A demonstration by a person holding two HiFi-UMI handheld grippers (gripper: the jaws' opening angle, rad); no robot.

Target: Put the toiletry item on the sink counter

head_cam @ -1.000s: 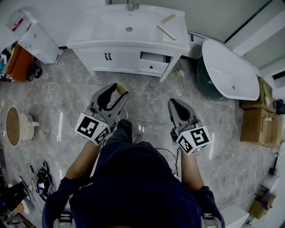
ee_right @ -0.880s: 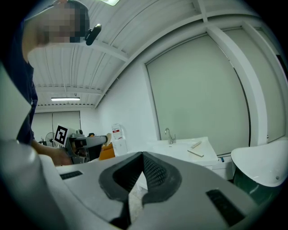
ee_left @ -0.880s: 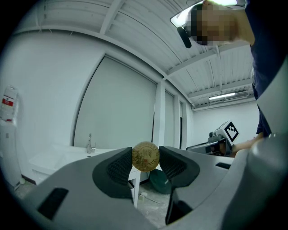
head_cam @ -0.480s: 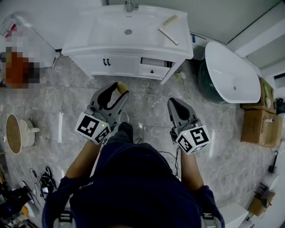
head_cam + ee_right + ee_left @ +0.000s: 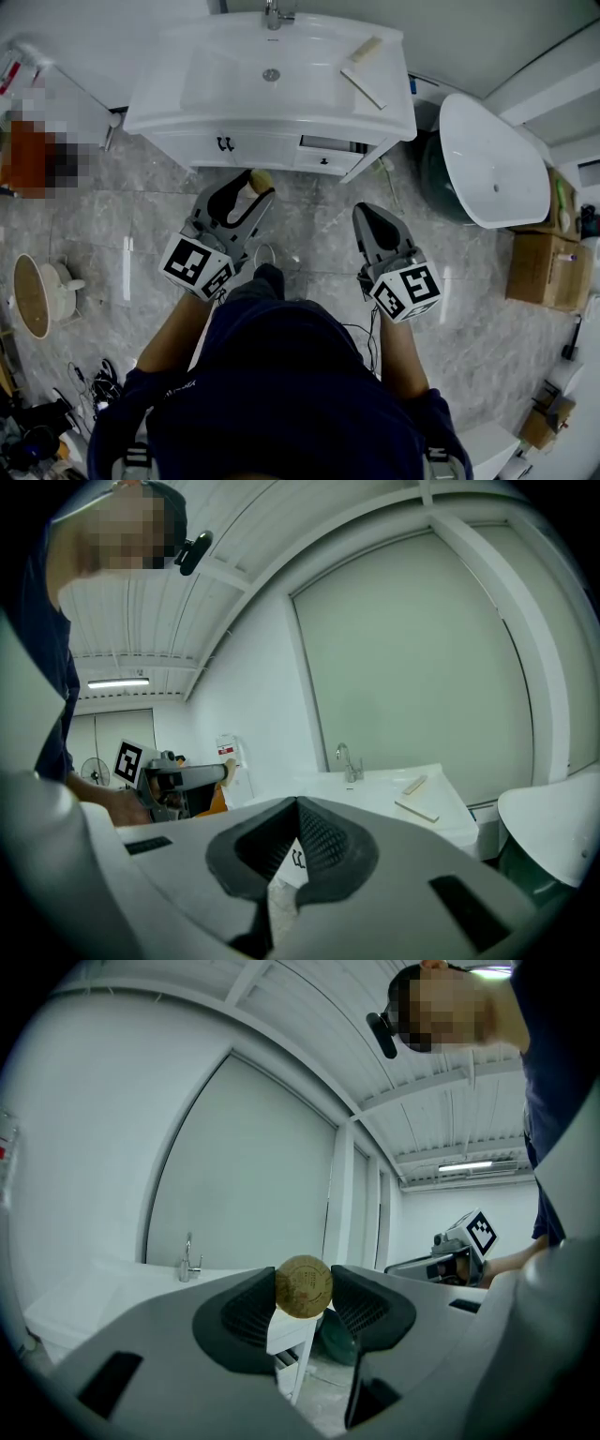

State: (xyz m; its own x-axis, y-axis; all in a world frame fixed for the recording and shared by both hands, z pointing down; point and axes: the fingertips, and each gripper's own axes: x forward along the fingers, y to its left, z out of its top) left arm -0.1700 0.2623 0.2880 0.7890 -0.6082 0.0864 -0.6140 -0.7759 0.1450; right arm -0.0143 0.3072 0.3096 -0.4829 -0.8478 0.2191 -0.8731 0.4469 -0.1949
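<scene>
Between the ribbed black pads of the left gripper (image 5: 251,190) sits the toiletry item (image 5: 303,1286), a round tan disc with faint print on its face. The two fingers stand fairly wide apart and pinch the disc at their tips, one pad pressing on each side of it. In the head view the disc hangs over the grey marbled floor (image 5: 309,211), just near of the cabinet front and below the level of the sink counter (image 5: 380,112); it does not touch the counter.

The right gripper (image 5: 296,808) has its fingers pressed together, the pads meeting at the tip with nothing between them. It is held to the right of the left gripper, well apart from it and a little nearer the person, over bare floor.

Each gripper carries its marker cube at the near end, grasped at the end of a bare forearm. The person's dark blue top (image 5: 281,394) fills the near part of the head view.

On the far side stands the white vanity. Its counter holds a basin (image 5: 248,80) with a faucet (image 5: 274,13) at the far edge. On the counter's right part lie a flat pale slab (image 5: 363,88) and a small tan bar (image 5: 367,49). A drawer (image 5: 328,144) under the counter's right part stands slightly open. To the right of the vanity is a white tub (image 5: 492,159), and cardboard boxes (image 5: 544,267) sit at the right edge.
</scene>
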